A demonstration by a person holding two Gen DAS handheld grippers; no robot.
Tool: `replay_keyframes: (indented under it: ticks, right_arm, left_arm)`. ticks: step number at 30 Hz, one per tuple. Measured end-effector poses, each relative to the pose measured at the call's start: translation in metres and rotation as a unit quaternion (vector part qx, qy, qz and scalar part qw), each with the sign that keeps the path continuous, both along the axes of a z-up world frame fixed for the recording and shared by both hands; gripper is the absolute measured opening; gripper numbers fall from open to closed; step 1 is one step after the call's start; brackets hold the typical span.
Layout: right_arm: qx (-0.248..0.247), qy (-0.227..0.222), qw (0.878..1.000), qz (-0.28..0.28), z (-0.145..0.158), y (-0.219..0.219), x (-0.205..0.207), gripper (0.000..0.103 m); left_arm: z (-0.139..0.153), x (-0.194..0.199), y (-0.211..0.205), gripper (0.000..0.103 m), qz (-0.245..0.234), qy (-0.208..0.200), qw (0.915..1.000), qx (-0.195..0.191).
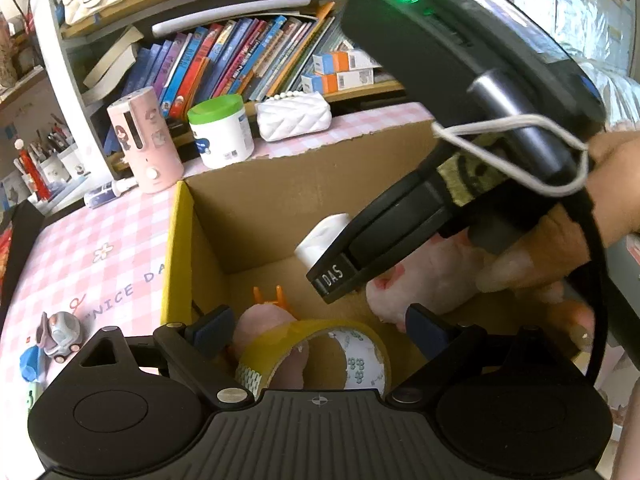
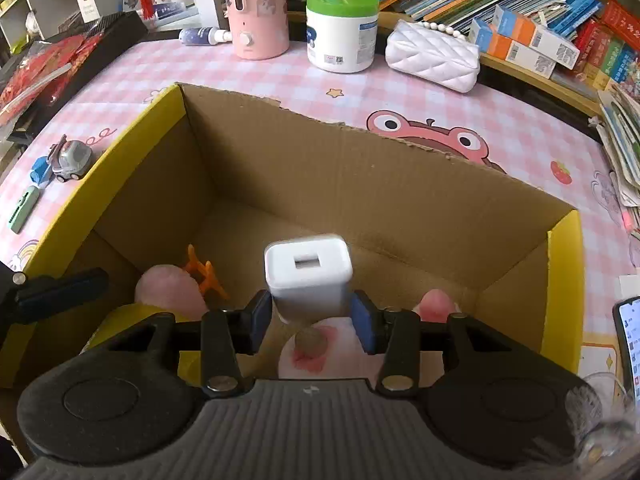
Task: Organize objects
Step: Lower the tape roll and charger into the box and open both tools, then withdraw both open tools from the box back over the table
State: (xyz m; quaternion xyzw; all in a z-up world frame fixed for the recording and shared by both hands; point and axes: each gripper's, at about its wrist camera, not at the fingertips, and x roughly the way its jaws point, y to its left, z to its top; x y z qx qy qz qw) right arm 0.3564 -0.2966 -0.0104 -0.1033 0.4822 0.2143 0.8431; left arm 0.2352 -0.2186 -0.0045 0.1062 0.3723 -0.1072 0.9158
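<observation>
Two grippers over our cardboard box (image 2: 328,168).
Right gripper (image 2: 312,314) clamps white charger (image 2: 308,272); left gripper (image 1: 316,332) gapes empty; we should release at twelve o'clock floor, low.

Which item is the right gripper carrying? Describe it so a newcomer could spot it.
Find the open cardboard box with yellow edges on the pink checked tablecloth. Over its inside, the right gripper is clamped on a small white charger block with one rectangular port on its top face. The other things in the box are pink, orange or yellow; only this is white and boxy.
</observation>
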Motion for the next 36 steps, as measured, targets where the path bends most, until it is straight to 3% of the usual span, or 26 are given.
replay_keyframes:
  ticks: [2,5,11,14,21,36]
  right_arm:
    - [0.011,-0.005,1.000,-0.004,0.005,-0.003,-0.003,0.043]
    - [0.025,-0.021,0.999,-0.014,0.016,-0.007,-0.010,0.053]
    - [0.052,-0.066,0.996,-0.038,0.039,-0.014,-0.034,0.059]
    - [0.064,-0.103,0.991,-0.058,0.051,-0.018,-0.053,0.067]
    - [0.085,-0.176,0.974,-0.115,0.071,-0.025,-0.102,0.076]
    - [0.089,-0.228,0.946,-0.215,0.068,-0.011,-0.200,0.078]
  left_arm:
    - [0.002,-0.002,0.001,0.094,0.003,-0.005,1.0000,0.001]
    - [0.007,-0.006,0.003,0.094,0.006,-0.015,0.9999,-0.003]
    - [0.017,-0.017,0.009,0.095,0.013,-0.036,0.9992,-0.009]
    - [0.023,-0.026,0.014,0.095,0.021,-0.049,0.9985,-0.013]
    - [0.036,-0.057,0.028,0.098,0.033,-0.081,0.9957,-0.028]
    - [0.041,-0.124,0.077,0.098,0.043,-0.099,0.9933,-0.041]
